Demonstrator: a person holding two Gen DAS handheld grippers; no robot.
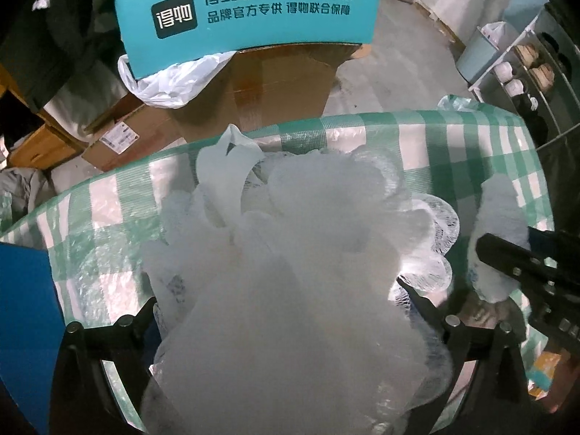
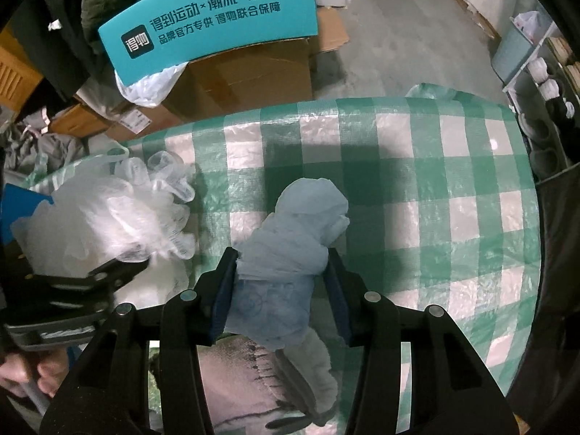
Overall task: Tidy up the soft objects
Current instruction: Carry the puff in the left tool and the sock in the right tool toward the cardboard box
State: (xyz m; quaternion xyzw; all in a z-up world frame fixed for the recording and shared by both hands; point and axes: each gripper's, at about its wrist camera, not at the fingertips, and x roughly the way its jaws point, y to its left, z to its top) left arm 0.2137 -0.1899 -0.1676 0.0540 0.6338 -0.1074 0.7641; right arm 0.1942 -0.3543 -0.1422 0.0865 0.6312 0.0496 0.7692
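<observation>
My left gripper (image 1: 286,301) is shut on a big white mesh bath pouf (image 1: 301,253) that fills the left wrist view and hides the fingertips; it also shows in the right wrist view (image 2: 108,214) at the left, held above the green-and-white checked tablecloth (image 2: 435,181). My right gripper (image 2: 282,264) is shut on a pale blue crumpled cloth (image 2: 290,239), held over the table's middle. In the left wrist view the right gripper (image 1: 507,257) comes in from the right with the pale cloth (image 1: 500,217).
A teal printed box (image 1: 246,7) lies on brown cardboard boxes (image 1: 275,83) past the table's far edge, with a white plastic bag (image 1: 174,79). A shelf with white items (image 1: 514,72) stands at the right. A fringed grey cloth (image 2: 239,380) lies under the right gripper.
</observation>
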